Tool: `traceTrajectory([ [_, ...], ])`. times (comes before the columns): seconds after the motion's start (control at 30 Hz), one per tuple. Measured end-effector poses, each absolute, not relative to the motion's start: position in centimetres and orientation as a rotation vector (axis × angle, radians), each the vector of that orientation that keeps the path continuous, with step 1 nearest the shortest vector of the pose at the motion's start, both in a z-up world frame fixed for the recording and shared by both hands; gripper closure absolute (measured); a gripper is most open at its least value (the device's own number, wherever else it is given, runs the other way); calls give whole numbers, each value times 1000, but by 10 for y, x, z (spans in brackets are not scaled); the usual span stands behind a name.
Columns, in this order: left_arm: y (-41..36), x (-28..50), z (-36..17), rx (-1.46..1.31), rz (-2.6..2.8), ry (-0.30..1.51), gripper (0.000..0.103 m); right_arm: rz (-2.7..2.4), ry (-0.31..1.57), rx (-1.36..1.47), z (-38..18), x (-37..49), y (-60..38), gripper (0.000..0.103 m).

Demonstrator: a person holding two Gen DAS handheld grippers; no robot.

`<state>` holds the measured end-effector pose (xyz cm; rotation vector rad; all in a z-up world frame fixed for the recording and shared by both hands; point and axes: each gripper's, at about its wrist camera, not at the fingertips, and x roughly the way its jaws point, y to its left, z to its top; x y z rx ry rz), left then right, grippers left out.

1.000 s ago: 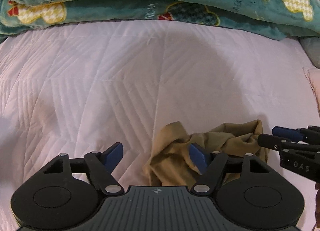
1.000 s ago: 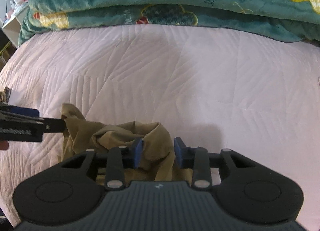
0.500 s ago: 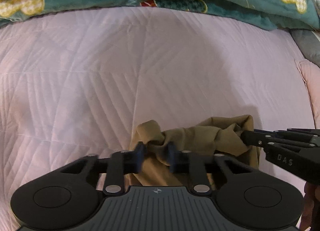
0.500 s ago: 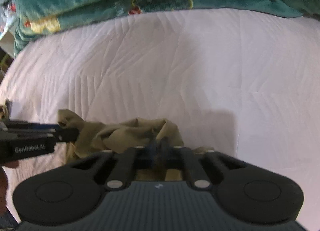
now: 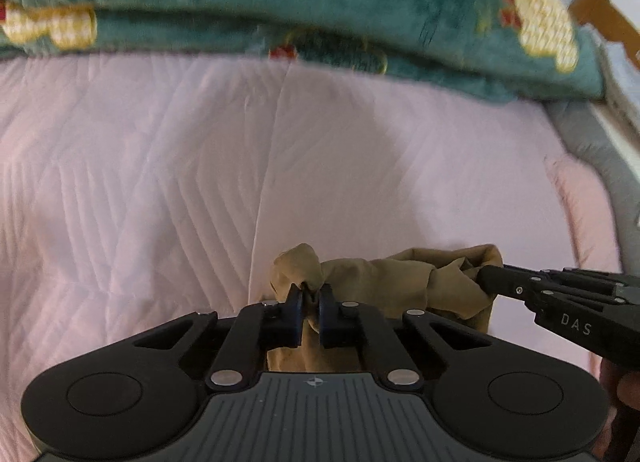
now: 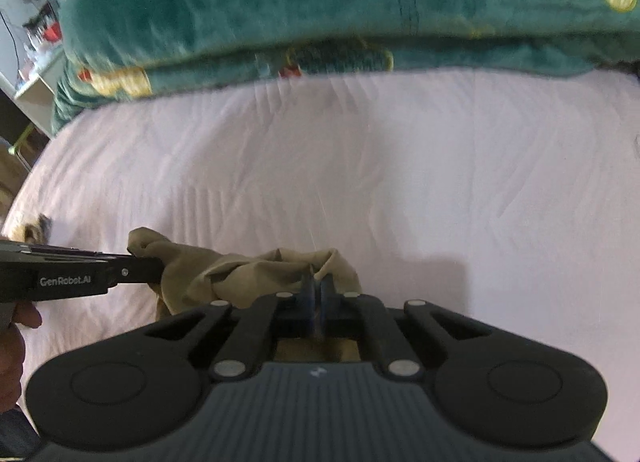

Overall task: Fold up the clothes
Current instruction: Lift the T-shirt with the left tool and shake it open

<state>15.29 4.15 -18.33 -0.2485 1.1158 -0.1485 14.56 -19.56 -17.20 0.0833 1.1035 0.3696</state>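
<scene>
A crumpled tan garment (image 5: 384,278) hangs bunched between my two grippers above the pink quilted bed (image 5: 160,181). My left gripper (image 5: 311,298) is shut on its left end. My right gripper (image 6: 317,290) is shut on its right end, and it shows at the right of the left wrist view (image 5: 486,276). In the right wrist view the garment (image 6: 240,274) stretches left to the left gripper (image 6: 158,272). The cloth below the jaws is hidden by the gripper bodies.
A folded teal plush blanket (image 5: 320,1) with yellow patterns lies across the far side of the bed, also in the right wrist view (image 6: 320,13). A pink pillow (image 5: 580,213) and grey edge lie at the right. Furniture stands at the far left (image 6: 32,61).
Both grippers went from open over the garment to shut on its two ends. They have lifted it and the views now tilt up toward the teal blanket.
</scene>
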Motion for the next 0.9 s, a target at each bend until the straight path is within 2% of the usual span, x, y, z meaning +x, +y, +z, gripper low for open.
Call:
traceTrajectory([
  [0.53, 57, 167, 27, -249, -147, 745, 96, 405, 734, 39, 12, 184, -188, 100],
  [0.7, 60, 139, 21, -250, -149, 811, 96, 424, 761, 36, 12, 158, -188, 100],
  [0.8, 64, 113, -18, -247, -152, 942, 95, 430, 826, 37, -16, 133, -189, 100],
  [0.9, 62, 77, -68, -208, -152, 1098, 90, 423, 948, 21, -64, 100, -189, 99],
])
